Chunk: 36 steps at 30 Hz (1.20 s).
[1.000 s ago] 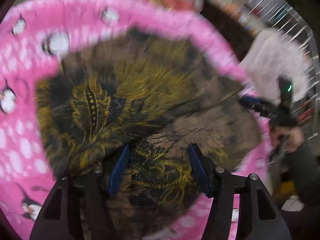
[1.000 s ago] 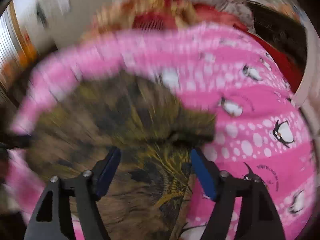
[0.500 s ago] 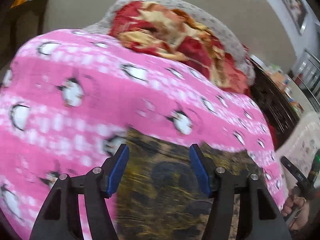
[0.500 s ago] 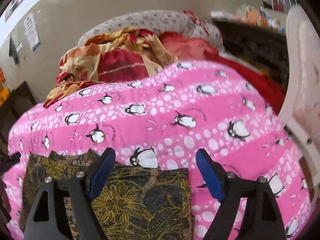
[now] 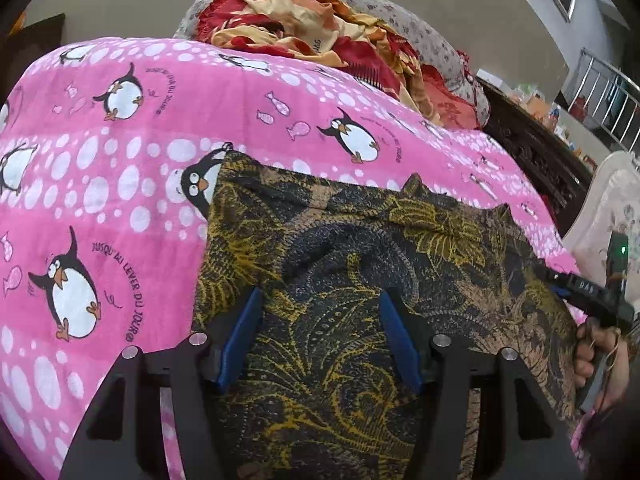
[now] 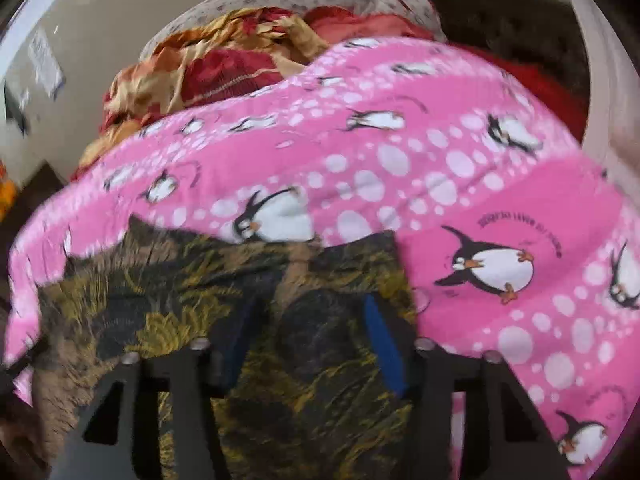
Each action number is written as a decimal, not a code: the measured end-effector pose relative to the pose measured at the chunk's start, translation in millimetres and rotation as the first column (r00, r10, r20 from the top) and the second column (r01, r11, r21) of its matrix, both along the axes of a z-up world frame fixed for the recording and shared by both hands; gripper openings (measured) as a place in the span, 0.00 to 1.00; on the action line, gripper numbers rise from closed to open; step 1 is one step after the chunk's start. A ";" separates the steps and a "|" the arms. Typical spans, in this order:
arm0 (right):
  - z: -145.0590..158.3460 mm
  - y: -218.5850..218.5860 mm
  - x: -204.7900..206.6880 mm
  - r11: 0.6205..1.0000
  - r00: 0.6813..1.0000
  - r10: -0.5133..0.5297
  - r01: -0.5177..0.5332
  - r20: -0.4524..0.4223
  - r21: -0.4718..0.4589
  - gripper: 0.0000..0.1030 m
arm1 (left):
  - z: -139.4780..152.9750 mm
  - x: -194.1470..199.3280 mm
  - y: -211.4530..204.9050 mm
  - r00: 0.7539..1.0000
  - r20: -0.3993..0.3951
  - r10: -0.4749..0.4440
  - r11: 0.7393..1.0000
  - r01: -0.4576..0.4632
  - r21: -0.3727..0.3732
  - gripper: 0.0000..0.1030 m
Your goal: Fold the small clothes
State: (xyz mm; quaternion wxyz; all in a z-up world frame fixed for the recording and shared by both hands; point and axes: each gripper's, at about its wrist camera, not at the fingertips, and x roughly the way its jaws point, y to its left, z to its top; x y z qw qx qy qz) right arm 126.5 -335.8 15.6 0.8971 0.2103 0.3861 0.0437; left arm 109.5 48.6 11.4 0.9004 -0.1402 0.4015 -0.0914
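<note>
A dark garment (image 5: 360, 280) with a yellow leaf print lies spread flat on the pink penguin blanket (image 5: 120, 160). My left gripper (image 5: 320, 296) hovers over its near left part, blue pads apart and open, with flat cloth below them. At the garment's right edge a hand holds my right gripper (image 5: 576, 286). The right wrist view is blurred. There my right gripper (image 6: 312, 304) is above the garment (image 6: 200, 320) near its right edge, jaws closing. Cloth lies under and between the pads, and I see no pinched fold.
A crumpled red and orange blanket (image 5: 320, 24) and a grey flowered pillow (image 5: 420, 28) lie at the far end of the bed. Dark wooden furniture (image 5: 532, 152), a pale chair back (image 5: 608, 208) and a metal railing (image 5: 608, 92) stand to the right.
Both cameras pulled back from close over the garment, swung up across the bed, then dipped again. The garment now lies flat. The right jaws are narrower than half a second ago.
</note>
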 end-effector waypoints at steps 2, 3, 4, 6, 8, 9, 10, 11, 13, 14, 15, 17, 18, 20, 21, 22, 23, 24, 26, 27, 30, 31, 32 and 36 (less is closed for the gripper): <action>-1.6 -1.1 2.0 1.000 1.000 0.008 -0.008 -0.006 0.011 0.53 | -0.1 5.3 -3.2 1.000 -0.004 -0.001 1.000 0.001 0.008 0.41; 0.6 3.3 1.1 1.000 1.000 0.011 -0.011 -0.004 -0.018 0.53 | -0.1 7.9 -3.4 1.000 -0.003 -0.001 1.000 0.001 -0.001 0.41; 0.1 9.3 2.2 0.999 1.000 0.015 -0.015 -0.006 -0.037 0.53 | 0.4 8.6 -1.3 1.000 -0.003 -0.001 1.000 0.001 -0.015 0.41; 2.6 13.7 2.2 0.998 1.000 0.008 -0.009 -0.016 -0.064 0.53 | -0.9 3.2 1.9 1.000 0.001 0.000 0.999 0.000 -0.045 0.41; 11.9 25.2 -1.0 0.991 0.999 -0.012 0.007 -0.038 -0.136 0.53 | -1.5 -0.6 7.1 1.000 0.005 0.001 0.997 0.000 -0.079 0.41; 20.7 33.7 -7.2 0.983 0.999 -0.021 0.013 -0.039 -0.182 0.53 | -2.4 -6.8 10.2 1.000 0.007 0.000 0.996 0.000 -0.092 0.41; 34.1 47.6 -18.6 0.973 1.000 -0.010 0.006 -0.017 -0.230 0.54 | -2.8 -8.6 12.2 1.000 0.010 0.001 0.994 0.000 -0.109 0.41; 44.9 59.7 -27.6 0.968 1.000 0.019 -0.017 0.008 -0.251 0.64 | -2.9 -10.3 13.4 1.000 0.012 0.007 0.992 -0.006 -0.122 0.41; 68.1 95.6 -50.0 0.951 0.993 0.105 -0.083 0.056 -0.299 0.85 | -1.7 -12.6 10.3 1.000 0.008 0.006 0.995 -0.005 -0.103 0.41; 74.2 107.8 -57.3 0.945 0.990 0.125 -0.096 0.073 -0.312 0.92 | 3.4 -16.5 3.7 1.000 -0.004 0.003 0.999 -0.003 -0.049 0.41; 82.5 127.3 -68.7 0.939 0.981 0.164 -0.122 0.106 -0.323 0.93 | 7.0 -22.3 -0.4 1.000 -0.002 0.006 1.000 -0.007 -0.020 0.41; 88.9 151.2 -79.7 0.932 0.967 0.222 -0.172 0.127 -0.320 0.93 | 20.4 -38.9 -13.9 1.000 0.019 -0.003 1.000 0.002 0.010 0.41; 89.4 162.8 -81.0 0.932 0.962 0.242 -0.194 0.126 -0.307 0.93 | 25.6 -49.1 -21.2 0.999 0.033 -0.026 1.000 0.025 0.005 0.42; 82.6 180.4 -76.3 0.933 0.961 0.252 -0.211 0.111 -0.290 0.93 | 25.8 -66.3 -37.3 0.997 0.044 -0.061 0.997 0.059 0.055 0.45; 74.0 186.4 -71.4 0.934 0.966 0.243 -0.207 0.092 -0.292 0.93 | 17.7 -71.6 -44.5 0.998 0.025 -0.064 0.992 0.061 0.112 0.49; 58.9 192.4 -65.8 0.931 0.969 0.242 -0.218 0.049 -0.294 0.93 | 4.3 -75.7 -49.2 0.998 0.003 -0.069 0.986 0.068 0.155 0.49; 37.5 198.6 -57.5 0.919 0.966 0.258 -0.254 -0.028 -0.301 0.93 | -0.6 -78.4 -48.6 0.997 0.001 -0.074 0.986 0.073 0.147 0.49; 20.2 202.4 -52.2 0.909 0.957 0.275 -0.290 -0.093 -0.299 0.97 | 1.0 -80.5 -46.2 0.997 0.015 -0.071 0.989 0.068 0.131 0.50; 14.9 187.0 -60.7 0.938 0.959 0.283 -0.276 0.004 -0.209 0.98 | -0.9 -78.8 -41.3 0.998 0.004 -0.070 0.993 0.069 0.098 0.50; 14.1 182.8 -60.0 0.944 0.959 0.284 -0.280 -0.002 -0.178 0.98 | -0.9 -78.8 -40.9 0.998 0.006 -0.070 0.993 0.069 0.093 0.50; 14.4 190.2 -62.0 0.930 0.956 0.294 -0.289 -0.009 -0.226 0.99 | -1.3 -78.1 -46.4 0.997 0.003 -0.073 0.990 0.072 0.122 0.53; 14.4 191.4 -62.3 0.929 0.956 0.292 -0.286 -0.011 -0.236 0.99 | -1.4 -78.6 -47.1 0.997 0.003 -0.075 0.989 0.074 0.127 0.55; 14.1 190.5 -62.8 0.929 0.956 0.292 -0.286 -0.010 -0.236 0.99 | -1.7 -78.4 -46.7 0.997 0.003 -0.077 0.990 0.076 0.119 0.55; 13.7 188.7 -66.6 0.932 0.958 0.288 -0.280 0.001 -0.228 0.99 | -2.1 -75.8 -43.5 0.996 0.007 -0.089 0.994 0.088 0.066 0.61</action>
